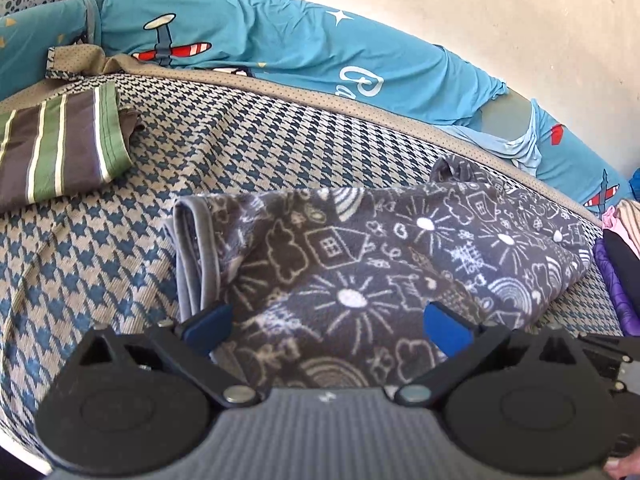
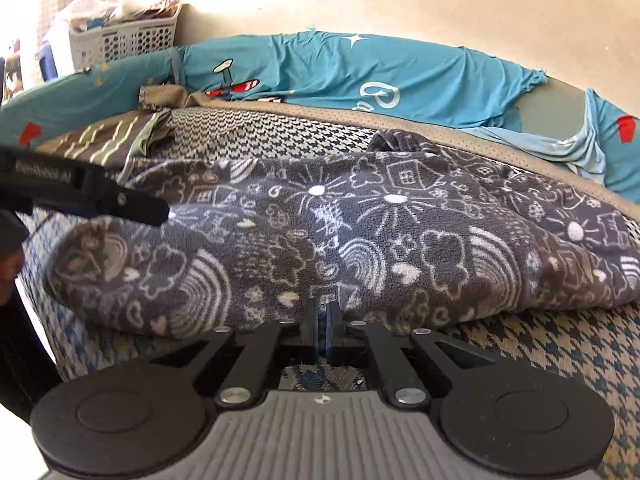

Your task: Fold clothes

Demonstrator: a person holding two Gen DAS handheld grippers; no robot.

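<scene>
Between the wide-apart blue pads of the left gripper lies the grey doodle-print fleece garment; the jaws are spread and grasp nothing, hanging just above its near part. The right gripper has its jaws pressed together at the near edge of the same garment; if a bit of cloth is caught between them, I cannot tell. The garment lies folded on the houndstooth bed cover. Left of it, apart, rests a folded striped green and brown cloth. Behind, along the wall, lies a blue airplane-print sheet. A white perforated basket stands far left.
</scene>
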